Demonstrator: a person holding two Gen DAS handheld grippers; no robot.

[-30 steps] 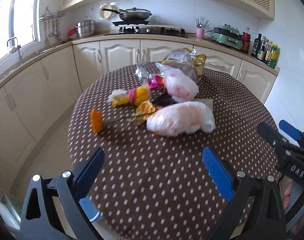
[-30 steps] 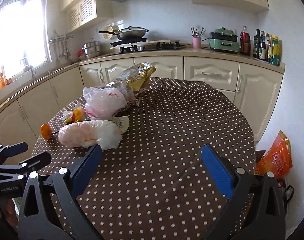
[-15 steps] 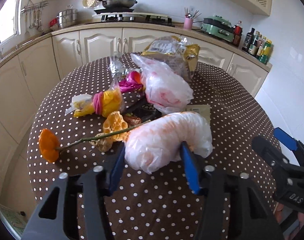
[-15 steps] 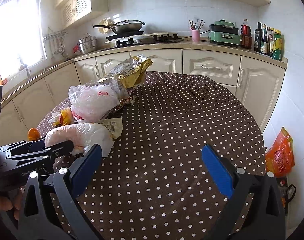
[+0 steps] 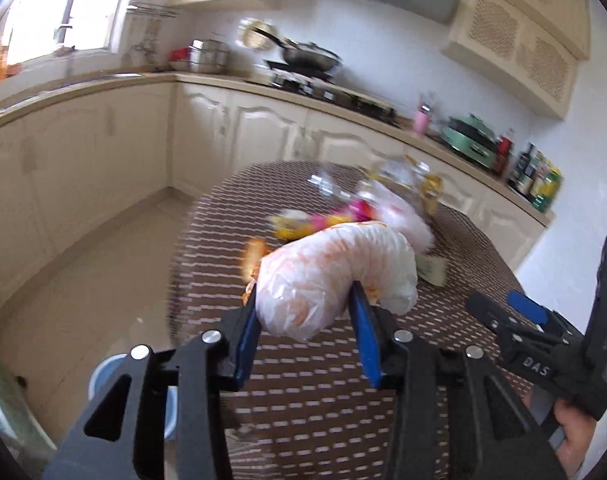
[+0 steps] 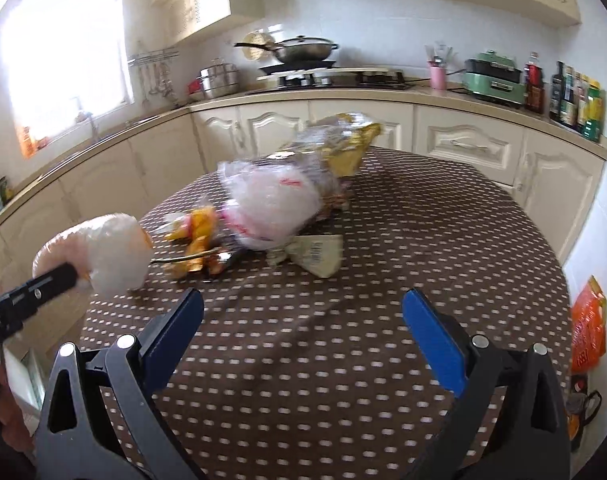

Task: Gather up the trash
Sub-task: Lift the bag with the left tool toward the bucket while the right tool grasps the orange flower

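A white plastic bag with orange contents (image 5: 335, 264) sits between the blue pads of my left gripper (image 5: 303, 296), whose jaws are closing and press into its sides. In the right wrist view the same bag (image 6: 111, 256) hangs off the left edge of the brown dotted table (image 6: 423, 240), clear of the cloth. My right gripper (image 6: 303, 304) stands open over the near part of the table with nothing between its fingers. More trash lies mid-table: a pink-and-white bag (image 6: 271, 208), a gold foil bag (image 6: 343, 148), yellow wrappers (image 6: 195, 224) and a folded paper (image 6: 319, 252).
Cream kitchen cabinets and a counter with a stove (image 6: 323, 76) run behind the table. An orange bag (image 6: 589, 324) sits on the floor at the right. A blue round container (image 5: 99, 376) stands on the floor below the left gripper. A hand (image 5: 575, 432) holds the right gripper.
My left gripper went in around the white bag, closed on it and carried it up and to the left off the table. The right gripper moved a little closer to the trash pile.
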